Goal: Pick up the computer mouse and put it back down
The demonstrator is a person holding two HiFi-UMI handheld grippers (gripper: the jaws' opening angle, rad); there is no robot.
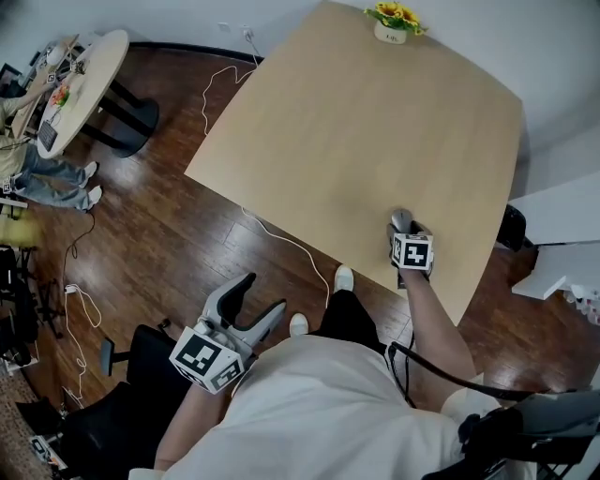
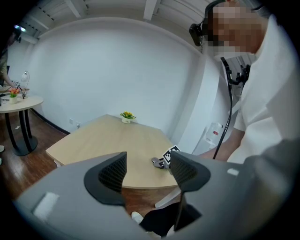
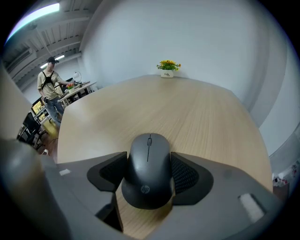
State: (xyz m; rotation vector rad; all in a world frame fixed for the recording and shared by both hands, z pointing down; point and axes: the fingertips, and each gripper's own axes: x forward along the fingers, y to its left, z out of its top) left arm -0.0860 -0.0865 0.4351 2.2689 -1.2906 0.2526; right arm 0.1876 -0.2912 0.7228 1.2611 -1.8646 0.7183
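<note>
computer mouse point(image 3: 148, 171) with hp logo point(image 3: 145, 189)

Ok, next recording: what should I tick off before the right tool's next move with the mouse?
1. Grip: ok, the mouse sits between the jaws of the right tool, both against its sides.
2. Alignment: ok, it points straight ahead along the jaws.
3. Lifted off the table: cannot tell.
4. Free tabletop for setting down: ok, only a flower pot at the far edge.
5. Left tool out of the way: ok, open, empty, held off the table.
</note>
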